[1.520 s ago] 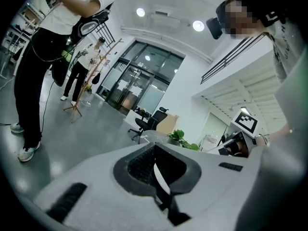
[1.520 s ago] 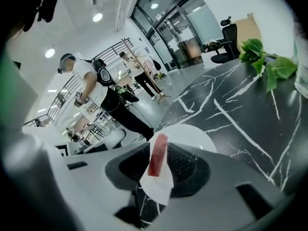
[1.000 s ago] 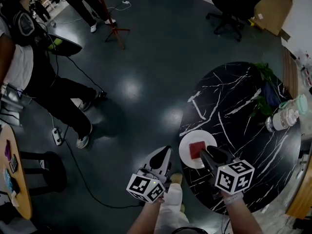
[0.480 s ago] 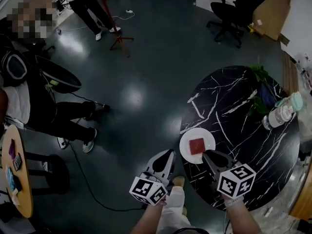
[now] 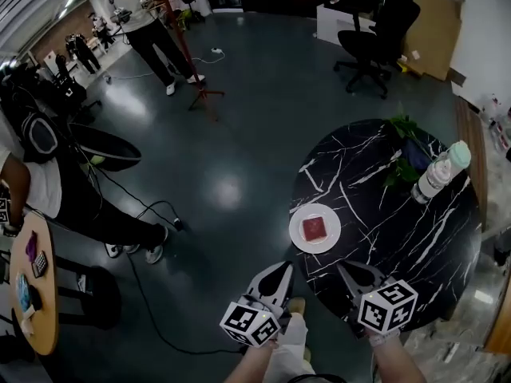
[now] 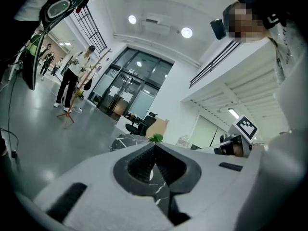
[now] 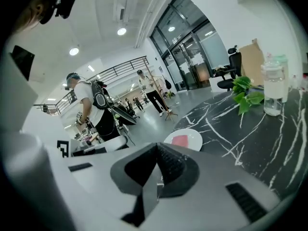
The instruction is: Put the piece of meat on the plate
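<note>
Meat [image 5: 314,229] lies on the plate [image 5: 298,240], just ahead between left gripper [image 5: 282,267] and right gripper [image 5: 345,267]; both pinched closed, empty, about equally near.

- The left gripper [image 6: 155,147] filled the lower frame, jaws pressed together at their tips.
- Beyond the tips, towards 12 o'clock, lay a dark veined tabletop [image 6: 126,141] bearing a green plant [image 6: 155,138].
- The right gripper [image 6: 238,139] sat at 3 o'clock.
- A person [image 6: 72,81] stood at 10 o'clock.
</note>
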